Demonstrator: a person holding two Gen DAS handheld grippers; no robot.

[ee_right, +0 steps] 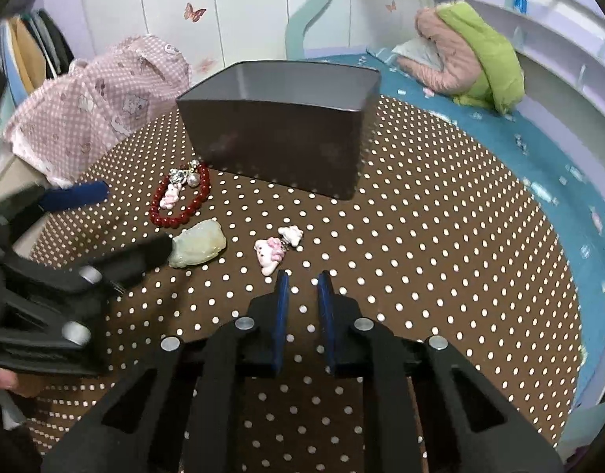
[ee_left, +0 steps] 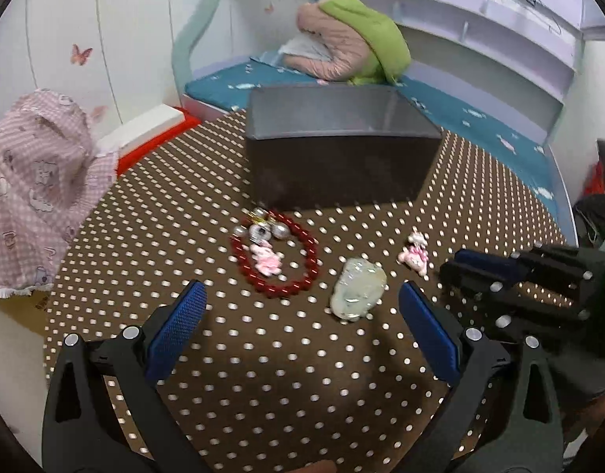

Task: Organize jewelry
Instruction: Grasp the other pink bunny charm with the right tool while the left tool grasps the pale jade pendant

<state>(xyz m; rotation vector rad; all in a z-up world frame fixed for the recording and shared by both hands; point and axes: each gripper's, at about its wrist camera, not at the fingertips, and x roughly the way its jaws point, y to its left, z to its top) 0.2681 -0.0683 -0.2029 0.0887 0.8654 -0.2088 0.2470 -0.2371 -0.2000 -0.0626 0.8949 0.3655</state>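
**A:** From where I stand, the left hand-held gripper [ee_left: 302,339] has its blue ribbed pads spread wide over the brown white-dotted cloth on the counter [ee_left: 263,374], with nothing between them. It sits just short of the pale green carved stone pendant [ee_left: 355,289].

**B:** And the right hand-held gripper [ee_right: 302,276]? Its pads are nearly pressed together, with only a slim gap, and I see nothing pinched in it.

**A:** Right. The pink-and-white glossy cartoon charm [ee_right: 271,254] lies just beyond its tips. I'd guess narrowed pads could nudge that slick little piece away rather than catch it.

**B:** The red round-bead bracelet [ee_left: 274,256] worries me more. It rings a second pink charm and touches some silvery pearl-like beads, close to the front wall of the dark grey open rectangular box [ee_left: 337,149] in the middle of the counter.

**A:** Lift the bracelet and the loose bits may drag or roll. The pendant looks smooth and lumpy, so it's likely to slip off a shallow pinch.

**B:** And both grippers are close; they could bump into each other.
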